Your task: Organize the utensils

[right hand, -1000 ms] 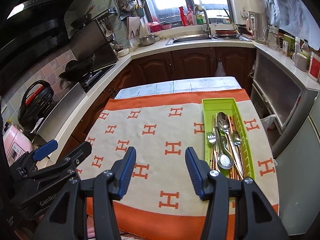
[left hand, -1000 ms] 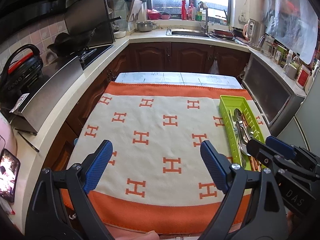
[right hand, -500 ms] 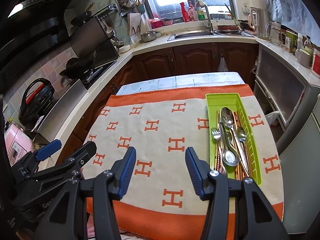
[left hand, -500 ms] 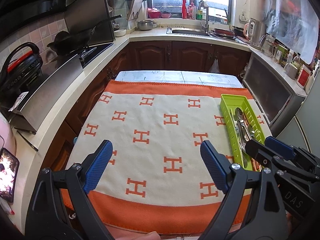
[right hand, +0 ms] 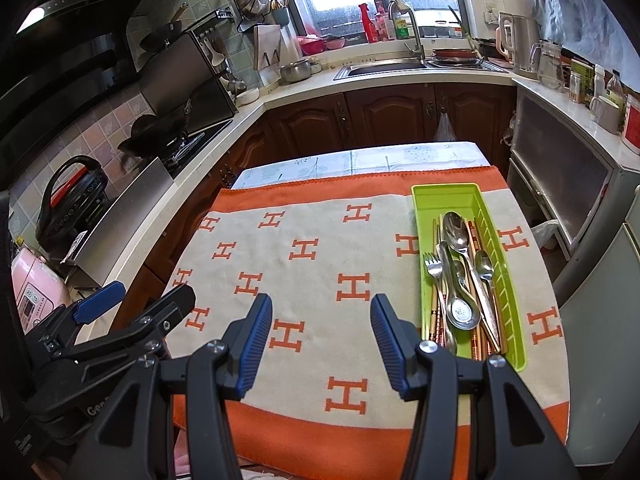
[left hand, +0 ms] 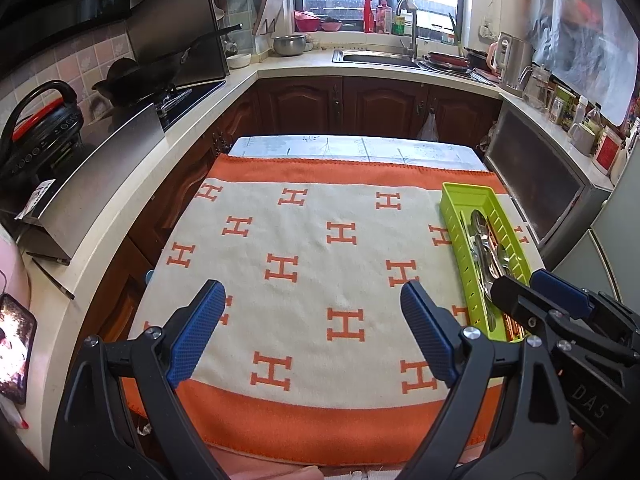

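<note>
Nothing has shifted in the last second: both the left claw (left hand: 310, 326) and right claw (right hand: 320, 344) hover open and empty, while the utensils (right hand: 460, 280) lie in the green tray (right hand: 516, 312) at two o'clock on the bench (right hand: 320, 240), suggesting sorting is finished.

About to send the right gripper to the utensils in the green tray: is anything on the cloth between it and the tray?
Nothing visible. The right gripper is open and empty over bare cloth; the green tray lies just to its right with the utensils uncovered. The left gripper is on the far side.
</note>
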Motion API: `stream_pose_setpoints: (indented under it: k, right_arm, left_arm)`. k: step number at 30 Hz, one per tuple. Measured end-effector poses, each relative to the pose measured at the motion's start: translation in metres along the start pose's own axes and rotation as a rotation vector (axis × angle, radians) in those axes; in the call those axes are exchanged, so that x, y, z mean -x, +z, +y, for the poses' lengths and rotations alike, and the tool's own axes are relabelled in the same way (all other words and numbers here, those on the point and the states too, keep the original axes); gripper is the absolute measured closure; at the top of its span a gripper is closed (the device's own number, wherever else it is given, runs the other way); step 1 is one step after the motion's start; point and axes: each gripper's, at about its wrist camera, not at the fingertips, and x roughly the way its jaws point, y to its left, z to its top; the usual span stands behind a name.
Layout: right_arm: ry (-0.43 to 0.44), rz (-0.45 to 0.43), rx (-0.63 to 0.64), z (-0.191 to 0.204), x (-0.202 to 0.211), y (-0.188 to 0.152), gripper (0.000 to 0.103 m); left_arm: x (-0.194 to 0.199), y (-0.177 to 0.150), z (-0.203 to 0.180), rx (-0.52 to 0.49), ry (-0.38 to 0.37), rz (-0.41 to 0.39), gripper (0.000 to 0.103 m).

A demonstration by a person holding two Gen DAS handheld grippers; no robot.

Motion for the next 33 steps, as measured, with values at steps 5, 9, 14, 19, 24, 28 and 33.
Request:
stream_pose_setpoints:
  k: [5, 9, 14, 19, 24, 28, 33]
  right_arm:
    - [-0.003, -0.003, 0.001, 0.0016, -0.0006, -0.0014, 0.052]
    - [-0.005, -0.003, 0.002, 0.0013, -0.0005, -0.0014, 0.052]
    - [-0.005, -0.003, 0.003, 0.0015, -0.0006, -0.0017, 0.052]
    - [-0.005, -0.003, 0.001, 0.0013, -0.0003, -0.0018, 0.052]
    - [-0.005, -0.003, 0.002, 0.0013, -0.0003, -0.0019, 0.052]
    - [-0.005, -0.004, 0.001, 0.0014, -0.0002, -0.002, 0.052]
    - [-0.006, -0.004, 0.0, 0.0017, -0.0004, -0.0022, 0.052]
  left_arm:
    - [0.0003, 0.0008, 0.0012, 0.001, -0.001, 0.001, 0.015]
    - [0.0003, 0.0, 0.0004, 0.001, -0.001, 0.0, 0.015]
    - [0.0001, 0.0006, 0.0012, 0.001, -0.002, 0.001, 0.015]
    - [0.0002, -0.0002, 0.0009, 0.002, -0.003, 0.002, 0.015]
    - [0.0004, 0.0011, 0.0025, 0.001, -0.003, 0.001, 0.015]
    - [0.0004, 0.001, 0.0028, 0.001, -0.003, 0.0, 0.015]
    - [0.0002, 0.0002, 0.0024, 0.001, -0.003, -0.001, 0.015]
